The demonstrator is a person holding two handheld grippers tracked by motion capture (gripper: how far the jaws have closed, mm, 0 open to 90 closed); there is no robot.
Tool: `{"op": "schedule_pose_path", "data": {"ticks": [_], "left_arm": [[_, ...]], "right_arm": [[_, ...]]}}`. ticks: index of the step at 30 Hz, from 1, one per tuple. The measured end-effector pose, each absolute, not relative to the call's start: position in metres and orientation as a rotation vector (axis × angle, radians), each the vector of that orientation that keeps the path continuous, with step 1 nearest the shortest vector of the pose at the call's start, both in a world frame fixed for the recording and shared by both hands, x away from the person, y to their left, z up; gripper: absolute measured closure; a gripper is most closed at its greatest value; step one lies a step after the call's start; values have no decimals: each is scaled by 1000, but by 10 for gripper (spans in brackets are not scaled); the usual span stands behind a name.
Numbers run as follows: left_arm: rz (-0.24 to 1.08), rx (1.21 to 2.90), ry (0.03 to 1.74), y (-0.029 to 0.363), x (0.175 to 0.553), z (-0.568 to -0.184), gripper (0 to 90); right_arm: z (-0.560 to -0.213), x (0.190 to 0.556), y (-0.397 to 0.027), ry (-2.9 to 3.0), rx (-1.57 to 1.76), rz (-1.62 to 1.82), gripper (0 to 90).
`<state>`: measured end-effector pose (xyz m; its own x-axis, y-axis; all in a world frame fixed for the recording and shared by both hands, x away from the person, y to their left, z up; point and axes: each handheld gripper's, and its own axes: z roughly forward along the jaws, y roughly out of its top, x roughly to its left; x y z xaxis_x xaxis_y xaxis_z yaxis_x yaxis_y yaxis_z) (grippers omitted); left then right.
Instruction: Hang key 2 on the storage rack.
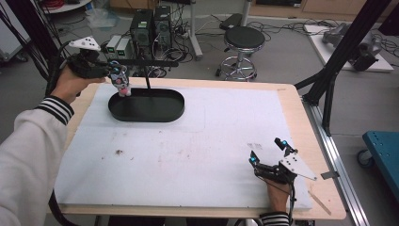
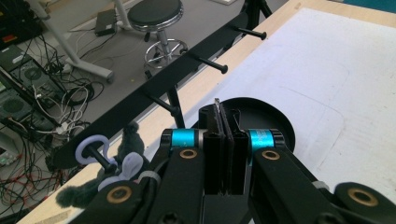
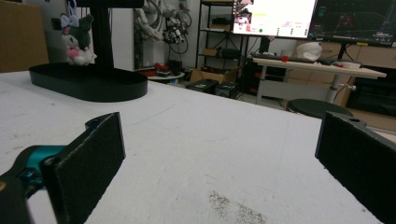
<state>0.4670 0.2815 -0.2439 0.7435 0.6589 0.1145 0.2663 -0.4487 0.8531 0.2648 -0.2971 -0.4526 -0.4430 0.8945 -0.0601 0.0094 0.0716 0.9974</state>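
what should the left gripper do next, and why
Probably draw the left gripper back from the rack. The plush keychain already hangs by its ring on a peg, beside the gripper rather than in it, and the jaws are shut with nothing between them.

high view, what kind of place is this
Most likely a robotics or computing lab, not a home: desktop computer towers and tangled cables sit on the floor behind the table, and the right gripper view shows monitors over a cluttered workbench.

text: none legible | labels: none | monitors point(image 3: 273, 17): writing too small to read
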Motion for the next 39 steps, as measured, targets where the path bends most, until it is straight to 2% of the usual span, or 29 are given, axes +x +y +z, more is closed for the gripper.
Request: {"op": "schedule_pose_path", "data": {"ticks": [17, 39], "left_arm": [[531, 2095, 713, 266, 492, -239, 880], [507, 2133, 765, 269, 510, -255, 880]], "right_arm": [[-453, 265, -297, 1588, 918, 1469, 8], [-453, 265, -298, 1588, 921, 1471, 7]]}}
